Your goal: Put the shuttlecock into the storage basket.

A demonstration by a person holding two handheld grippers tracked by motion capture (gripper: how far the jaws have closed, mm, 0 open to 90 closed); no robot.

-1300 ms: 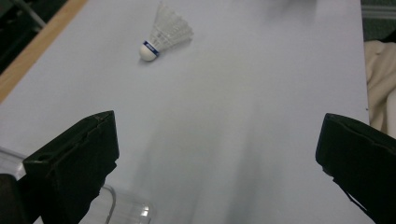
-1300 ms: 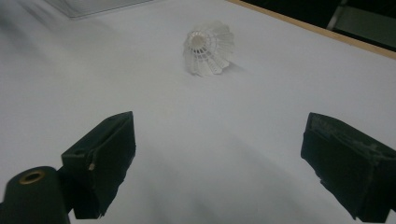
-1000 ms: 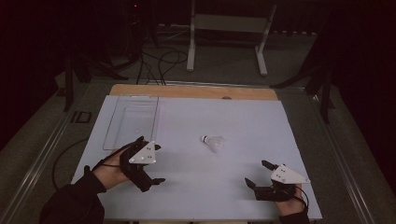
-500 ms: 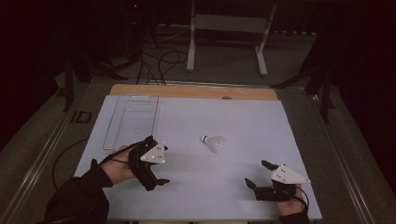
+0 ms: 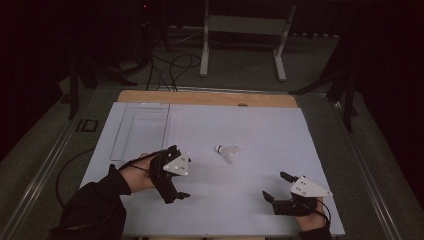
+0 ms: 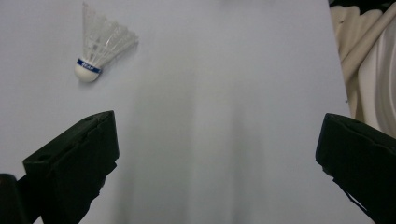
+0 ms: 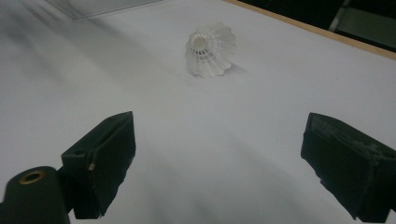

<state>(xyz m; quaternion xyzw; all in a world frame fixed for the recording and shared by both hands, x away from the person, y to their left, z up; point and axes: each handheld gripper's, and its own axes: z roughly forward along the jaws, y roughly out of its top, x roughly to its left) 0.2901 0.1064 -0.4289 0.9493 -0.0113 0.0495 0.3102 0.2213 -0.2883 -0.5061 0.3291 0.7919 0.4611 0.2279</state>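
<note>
High view: shuttlecock (image 5: 228, 153) lying on its side mid-counter, on the white sheet (image 5: 250, 125), between both grippers and apart from each.
Left gripper (image 5: 176, 172): near the front-left, nearer the shuttlecock; jaws spread wide, holding nothing.
Right gripper (image 5: 279, 189): low at the front-right edge; jaws likewise released and empty.
Tray (image 5: 142, 130): clear, at the rear left, just behind the left hand; looks bare.
Left gripper view: shuttlecock (image 6: 100, 44) up and to the left of the jaw line, cork with blue band toward the jaws, skirt pointing away.
Right gripper view: shuttlecock (image 7: 210, 49) ahead, open skirt facing the camera.
Step in hand: probably a left-side reach for the shuttlecock.
Doing it well: swing left until the cork sits centred between the jaws; come in low along the sheet; close on the cork or the base of the skirt, not the flared end.
Risk: light thing, apt to roll or skid if nudged by one jaw first; skirt likely to crush under a hard squeeze.
</note>
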